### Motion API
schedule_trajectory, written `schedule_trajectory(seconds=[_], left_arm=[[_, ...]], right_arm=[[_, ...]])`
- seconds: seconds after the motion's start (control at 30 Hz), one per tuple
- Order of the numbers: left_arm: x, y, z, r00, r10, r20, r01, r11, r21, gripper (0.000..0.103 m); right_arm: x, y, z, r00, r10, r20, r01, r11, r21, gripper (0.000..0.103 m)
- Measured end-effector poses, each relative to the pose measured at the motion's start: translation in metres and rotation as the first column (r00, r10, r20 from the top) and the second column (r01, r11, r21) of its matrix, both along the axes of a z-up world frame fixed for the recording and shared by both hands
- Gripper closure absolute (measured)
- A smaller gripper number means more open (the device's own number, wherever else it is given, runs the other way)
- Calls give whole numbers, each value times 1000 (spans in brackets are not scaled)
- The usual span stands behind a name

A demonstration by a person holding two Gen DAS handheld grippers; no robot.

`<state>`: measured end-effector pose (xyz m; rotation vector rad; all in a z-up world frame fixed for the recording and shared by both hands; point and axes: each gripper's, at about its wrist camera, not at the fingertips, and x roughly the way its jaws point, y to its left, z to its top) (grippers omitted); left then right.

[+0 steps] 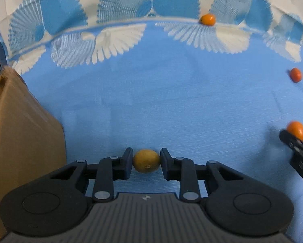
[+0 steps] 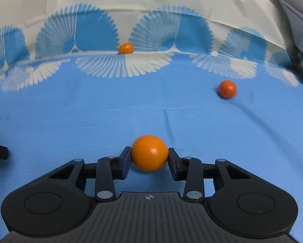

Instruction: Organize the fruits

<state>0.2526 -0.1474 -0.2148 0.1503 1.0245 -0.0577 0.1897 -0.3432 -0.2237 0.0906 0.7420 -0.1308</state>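
Orange and yellow fruits are the things to tidy here, and both hands are busy with one each. The left tongs (image 1: 146, 161) are closed on a small yellow-green round fruit (image 1: 146, 161), with one black pad pressed on each side of it. The right tongs (image 2: 149, 156) are squeezed around a big shiny orange ball-shaped fruit (image 2: 149, 153) in the same way. I cannot tell if the two fruits are lifted or resting on the blue cloth-covered desk (image 1: 171, 101).

A tall brown cardboard box (image 1: 23, 137) stands just beside the left tongs, on their left side. It looks like the place where the fruits should go, but that is only my guess. Its inside is hidden, so I cannot say if any fruit is in it.

Two more fruits lie loose on the cloth. A small orange fruit at the back (image 2: 126, 48) sits by the fold where the blue and white fan-patterned cloth (image 2: 161, 32) goes up. A darker red-orange round fruit (image 2: 227, 89) lies off to the right, well apart from both tongs.

So I think the job is about in the middle. Two fruits are grabbed but not put away, and two are waiting to be picked up. The left fruit is near the box, so it probably goes in first.
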Motion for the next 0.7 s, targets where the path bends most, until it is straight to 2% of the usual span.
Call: schedule_trajectory(seconds=[0.17,0.37,0.53,0.7], left_arm=[[-28,-1,28,999,-39,34,40,999,-30,70],[-72,9,87,993,-66,98,73,995,-69,70],[-113,20,131,987,-81,142,93,992,-82,70],[-157,36,160,983,-99,155,111,991,-72,70]], right_arm=[[-66,11,38,1000,-6,19,5,998,58,63],[-130,28,81,999,-23,36,19,994,108,63],[-179,50,122,995,20,99,-32,992,122,63],[-217,71,153,990,52,131,-73,985,159,63]])
